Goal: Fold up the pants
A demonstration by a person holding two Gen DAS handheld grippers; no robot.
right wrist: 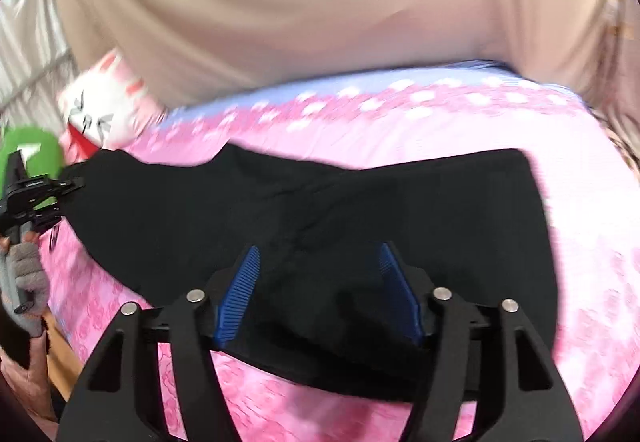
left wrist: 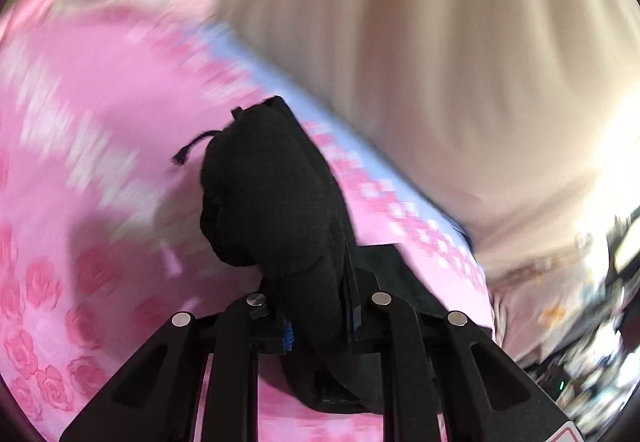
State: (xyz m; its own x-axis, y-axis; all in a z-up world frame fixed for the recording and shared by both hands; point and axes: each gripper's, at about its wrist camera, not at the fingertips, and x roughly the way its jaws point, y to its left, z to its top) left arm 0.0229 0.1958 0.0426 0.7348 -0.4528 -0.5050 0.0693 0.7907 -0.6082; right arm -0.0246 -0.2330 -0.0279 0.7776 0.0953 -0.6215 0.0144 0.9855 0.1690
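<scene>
The black pants (right wrist: 360, 209) lie spread across a pink rose-print bed cover (right wrist: 592, 242). My left gripper (left wrist: 276, 129) is shut on a bunched end of the pants (left wrist: 272, 201), with a black drawstring sticking out; it also shows at the left edge of the right wrist view (right wrist: 72, 183), gripping the pants' left end. My right gripper (right wrist: 318, 248) is open, its blue-padded fingers (right wrist: 240, 290) apart just above the near part of the pants, holding nothing.
A person in a beige top (right wrist: 320, 1) stands close behind the bed. A white cat-face cushion (right wrist: 104, 105) and a green object (right wrist: 32, 153) lie at the bed's far left. A blue strip (right wrist: 360, 81) runs along the cover's far edge. Cluttered items (left wrist: 592, 342) sit at right.
</scene>
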